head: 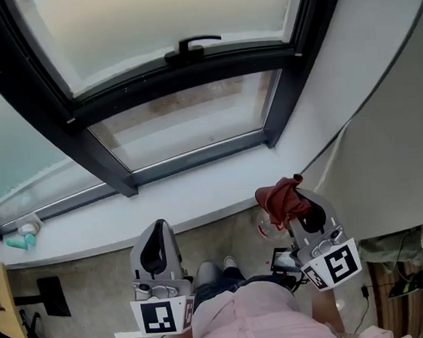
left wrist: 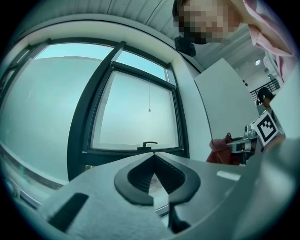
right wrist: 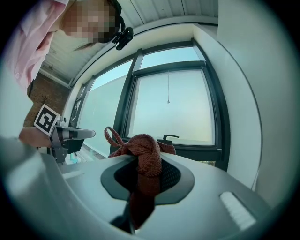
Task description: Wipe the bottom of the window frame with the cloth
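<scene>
We have the right gripper (head: 293,208) pinching the rust-red knitted cloth (right wrist: 146,157), which bunches up just ahead of its jaws, well short of the bottom rail (head: 196,157) of the dark metal window frame (head: 101,155). Our left gripper (head: 157,243) has its jaws pressed together on nothing. The pinch looks shallow, so dragging along the rail could tug the cloth out of the jaws, and the bare tips would then scrape the frame

cloth (head: 282,199): rust-red, bunched, pinched in right tongs (head: 295,210) | window frame (head: 182,76): dark
</scene>
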Motion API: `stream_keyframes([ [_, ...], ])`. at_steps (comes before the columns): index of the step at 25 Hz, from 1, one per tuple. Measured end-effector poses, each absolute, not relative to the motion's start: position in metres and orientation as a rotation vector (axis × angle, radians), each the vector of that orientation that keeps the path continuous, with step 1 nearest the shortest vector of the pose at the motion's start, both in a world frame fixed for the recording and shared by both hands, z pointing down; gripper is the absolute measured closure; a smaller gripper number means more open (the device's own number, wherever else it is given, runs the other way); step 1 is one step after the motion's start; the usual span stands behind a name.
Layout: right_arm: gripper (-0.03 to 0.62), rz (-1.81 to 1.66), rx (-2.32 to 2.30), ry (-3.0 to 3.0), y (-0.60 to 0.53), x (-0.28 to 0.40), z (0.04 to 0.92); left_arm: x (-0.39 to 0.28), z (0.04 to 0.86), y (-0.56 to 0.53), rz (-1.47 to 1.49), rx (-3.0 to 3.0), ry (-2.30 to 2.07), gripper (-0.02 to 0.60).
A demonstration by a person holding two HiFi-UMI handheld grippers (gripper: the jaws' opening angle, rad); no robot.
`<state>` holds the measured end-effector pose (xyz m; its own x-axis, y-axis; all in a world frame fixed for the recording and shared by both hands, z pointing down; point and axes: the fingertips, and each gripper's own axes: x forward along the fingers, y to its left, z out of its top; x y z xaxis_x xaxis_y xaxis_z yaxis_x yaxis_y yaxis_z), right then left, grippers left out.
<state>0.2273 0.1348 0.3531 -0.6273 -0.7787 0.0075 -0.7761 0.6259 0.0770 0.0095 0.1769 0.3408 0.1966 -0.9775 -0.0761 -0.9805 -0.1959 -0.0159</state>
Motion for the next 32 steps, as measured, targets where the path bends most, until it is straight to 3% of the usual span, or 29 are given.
stream_keyframes([
  [17, 0.528, -0.067, 1.345, -2.915, 0.022, 0.062, 0.32, -0.139, 0.328, 0.075, 0.13, -2.327, 1.954, 0.58],
  [24, 0.53, 0.068, 1.28, -2.953, -0.016, 0.033, 0.329, -0.153, 0.33, 0.033, 0.108, -2.336, 1.974, 0.58],
  [32, 0.531, -0.026, 1.181, -2.986, -0.074, 0.018, 0.313, -0.141, 0.314, -0.008, 0.085, -2.317, 1.981, 0.58],
])
